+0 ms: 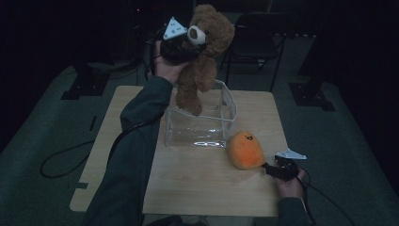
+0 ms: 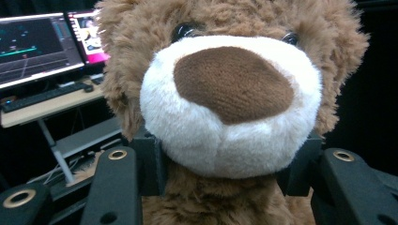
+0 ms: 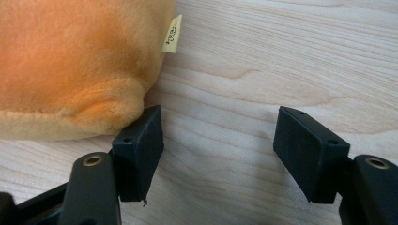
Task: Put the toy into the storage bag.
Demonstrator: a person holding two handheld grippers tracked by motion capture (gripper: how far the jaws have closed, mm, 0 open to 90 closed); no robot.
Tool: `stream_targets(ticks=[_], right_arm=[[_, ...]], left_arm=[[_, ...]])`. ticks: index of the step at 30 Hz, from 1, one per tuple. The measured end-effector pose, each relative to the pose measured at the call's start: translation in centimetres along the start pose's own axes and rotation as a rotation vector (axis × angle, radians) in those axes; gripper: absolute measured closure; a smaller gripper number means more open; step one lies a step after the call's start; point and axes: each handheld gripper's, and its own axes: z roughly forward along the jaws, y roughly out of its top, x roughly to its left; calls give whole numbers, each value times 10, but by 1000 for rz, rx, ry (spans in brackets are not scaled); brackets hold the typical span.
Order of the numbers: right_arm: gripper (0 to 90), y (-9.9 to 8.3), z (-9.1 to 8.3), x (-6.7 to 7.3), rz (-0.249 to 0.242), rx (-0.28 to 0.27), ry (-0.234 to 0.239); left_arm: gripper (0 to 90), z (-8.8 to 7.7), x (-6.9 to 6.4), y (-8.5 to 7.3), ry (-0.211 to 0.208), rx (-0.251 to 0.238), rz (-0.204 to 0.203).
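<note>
Gripping teddy bear point(image 1: 203, 52) above clear box point(image 1: 226, 117), left gripper point(image 1: 181, 44)

A black chair point(image 1: 256, 40) stands behind the wooden table point(image 1: 202, 188).

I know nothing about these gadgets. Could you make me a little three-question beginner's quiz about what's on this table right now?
1. True or false: the left gripper holds the teddy bear by its head, above the clear box.
2. Which soft toy lies on the table just beside the right gripper? A) a green frog B) the orange plush C) a blue ball
3. Fill in: the right gripper's jaws stand ____, with bare wood between them.

Key: 1 true; 2 B; 3 open.
</note>
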Motion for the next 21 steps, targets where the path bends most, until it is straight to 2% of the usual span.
stream_targets(ticks=[5,7,10,15,21], right_arm=[[326,0,0,0,1,-1,1],[327,0,0,0,1,-1,1],[326,0,0,0,1,0,2],[326,0,0,0,0,-1,2],[326,0,0,0,0,-1,2]], left_arm=[[461,3,0,-12,-27,19,-31],[461,5,0,-21,-52,14,-63],[460,7,-3,-27,-75,6,-63],[456,9,-14,-27,-151,16,-32],[453,14,-23,-29,-272,11,-42]])
